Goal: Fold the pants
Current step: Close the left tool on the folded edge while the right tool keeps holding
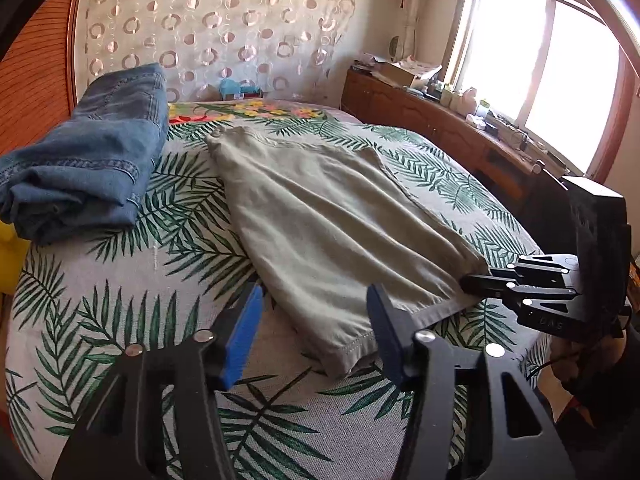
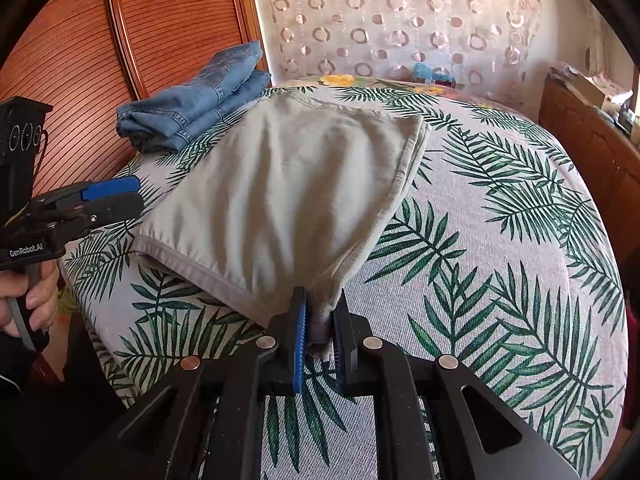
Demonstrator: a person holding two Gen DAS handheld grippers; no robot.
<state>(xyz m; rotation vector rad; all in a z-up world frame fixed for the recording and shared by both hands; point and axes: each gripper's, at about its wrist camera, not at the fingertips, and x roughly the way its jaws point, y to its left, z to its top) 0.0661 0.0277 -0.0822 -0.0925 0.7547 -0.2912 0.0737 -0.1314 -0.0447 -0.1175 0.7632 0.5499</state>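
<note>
While the khaki pants (image 1: 320, 216) lie folded flat on the leaf-print bedspread (image 1: 120, 280), we read their long axis in the left wrist view as running from the near hem at about 6 o'clock up toward 11 o'clock, where the far end sits near the pillow edge. Their near right corner, out at 3 o'clock in that view, is pinched in our right gripper (image 2: 320, 320): the pads are pressed nearly together with a bunch of cloth between them, seen dead ahead at 12 o'clock in the right wrist view. Our left gripper (image 1: 316, 320) is spread, its pads standing either side of the near hem without pressing it, so nothing is held there. We judge the left is the nearer one to the free corner at 6 o'clock, and the next fold likely turns on it closing there to match the right. Folded jeans (image 1: 88, 160) sit apart at 10 o'clock, off the pants.
</note>
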